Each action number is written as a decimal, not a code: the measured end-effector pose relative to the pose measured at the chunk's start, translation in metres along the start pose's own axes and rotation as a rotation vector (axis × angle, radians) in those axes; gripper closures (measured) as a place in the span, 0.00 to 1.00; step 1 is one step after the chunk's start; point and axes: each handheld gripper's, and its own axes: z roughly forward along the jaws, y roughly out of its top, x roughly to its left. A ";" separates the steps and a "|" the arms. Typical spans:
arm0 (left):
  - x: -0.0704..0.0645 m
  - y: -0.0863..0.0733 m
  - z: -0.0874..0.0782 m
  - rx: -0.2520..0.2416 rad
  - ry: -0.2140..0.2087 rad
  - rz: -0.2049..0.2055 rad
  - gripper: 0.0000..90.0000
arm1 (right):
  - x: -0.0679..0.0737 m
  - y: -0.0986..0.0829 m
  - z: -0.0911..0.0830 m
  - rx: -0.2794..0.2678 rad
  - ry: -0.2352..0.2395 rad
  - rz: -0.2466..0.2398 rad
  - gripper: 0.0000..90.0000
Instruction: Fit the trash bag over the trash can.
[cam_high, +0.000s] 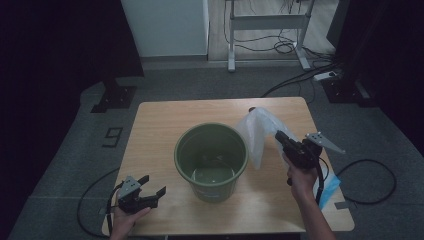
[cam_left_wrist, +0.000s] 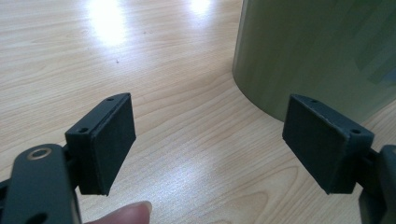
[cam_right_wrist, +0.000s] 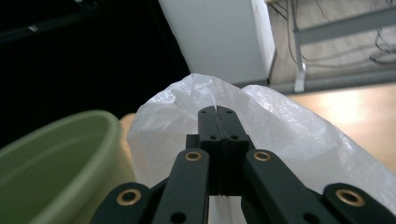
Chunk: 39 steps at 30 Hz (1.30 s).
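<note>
A green plastic bucket (cam_high: 211, 161) stands upright in the middle of the wooden table (cam_high: 160, 120), with nothing visible in it. Just right of its rim hangs a white translucent plastic bag (cam_high: 257, 132), lifted off the table. My right gripper (cam_high: 278, 134) is shut on the bag's upper edge; in the right gripper view the closed jaws (cam_right_wrist: 218, 112) pinch the film of the bag (cam_right_wrist: 289, 126), and the bucket rim (cam_right_wrist: 60, 154) lies to their left. My left gripper (cam_high: 154, 185) is open near the table's front left corner. Its jaws (cam_left_wrist: 210, 140) hold nothing and face the bucket wall (cam_left_wrist: 317, 46).
A blue and white flat item (cam_high: 330, 189) lies by the table's right front edge under the right forearm. On the floor beyond are cables (cam_high: 300, 75), a metal desk frame (cam_high: 267, 22), a white cabinet (cam_high: 167, 27) and a black stand base (cam_high: 114, 97).
</note>
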 end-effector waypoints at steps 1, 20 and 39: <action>0.000 0.000 0.000 0.000 0.000 0.001 0.19 | 0.000 0.000 0.000 0.000 0.000 0.000 0.99; -0.003 0.000 0.002 0.002 -0.006 -0.006 0.19 | 0.026 0.048 -0.050 -0.151 0.033 -0.042 0.99; -0.002 -0.001 0.003 0.004 -0.008 -0.018 0.19 | 0.072 0.063 -0.075 -0.216 0.141 -0.115 0.99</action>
